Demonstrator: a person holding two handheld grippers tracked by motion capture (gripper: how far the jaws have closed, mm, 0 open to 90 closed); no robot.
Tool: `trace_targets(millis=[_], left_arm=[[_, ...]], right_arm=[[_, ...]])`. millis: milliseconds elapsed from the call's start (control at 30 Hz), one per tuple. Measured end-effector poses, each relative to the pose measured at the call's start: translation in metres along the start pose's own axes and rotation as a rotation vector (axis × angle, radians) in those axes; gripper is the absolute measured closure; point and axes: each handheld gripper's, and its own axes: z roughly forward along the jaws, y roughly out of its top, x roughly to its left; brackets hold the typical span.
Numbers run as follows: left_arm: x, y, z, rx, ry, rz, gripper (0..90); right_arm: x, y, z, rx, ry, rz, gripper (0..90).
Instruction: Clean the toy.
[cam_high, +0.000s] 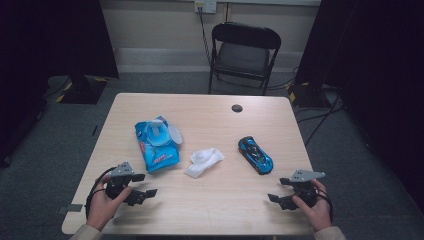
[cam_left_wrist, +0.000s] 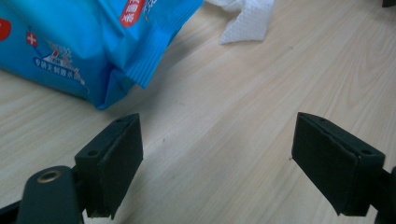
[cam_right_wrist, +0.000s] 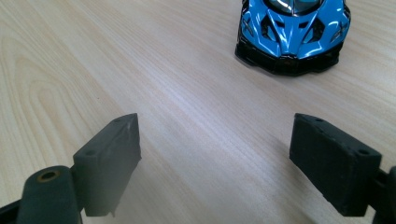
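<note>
Left claw (cam_high: 141, 186) is held low over the table (cam_high: 220, 200) at its near left corner, jaws spread wide with nothing between them, and the wipes pack (cam_high: 156, 143) lies just ahead of it with its lid flipped open. A crumpled wipe (cam_high: 204, 161) lies mid-table beside the pack. Toy car (cam_high: 255, 154) sits farther right, well apart from the wipe, and the right claw (cam_high: 281, 192) is held near it at the near right edge, released and empty.

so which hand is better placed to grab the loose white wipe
Left, probably. The left gripper is open beside the blue pack, with the white wipe just ahead; the right gripper faces the toy car.
</note>
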Motion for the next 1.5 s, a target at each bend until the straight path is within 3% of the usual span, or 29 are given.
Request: trace_targets(millis=[500, 700, 800, 1133, 1267, 1500], left_arm=[[0.010, -0.015, -0.012, 0.011, 0.026, -0.018, 16.2], [0.013, -0.019, -0.015, 0.016, 0.039, -0.010, 16.2], [0.013, -0.020, -0.015, 0.021, 0.038, -0.003, 16.2], [0.016, -0.028, -0.016, 0.050, 0.058, 0.015, 16.3], [0.017, -0.030, -0.017, 0.041, 0.070, 0.020, 16.3], [0.016, -0.032, -0.014, 0.042, 0.100, 0.118, 15.1]], right_arm=[[-0.002, -0.006, 0.002, 0.007, -0.012, -0.014, 15.5], [-0.001, -0.007, 0.003, -0.001, -0.022, -0.035, 15.2], [0.003, -0.007, 0.005, 0.014, -0.052, -0.079, 14.3], [0.004, -0.007, 0.005, 0.017, -0.052, -0.078, 14.3], [0.004, -0.007, 0.005, 0.017, -0.051, -0.079, 14.3], [0.004, -0.007, 0.005, 0.017, -0.052, -0.079, 14.1]])
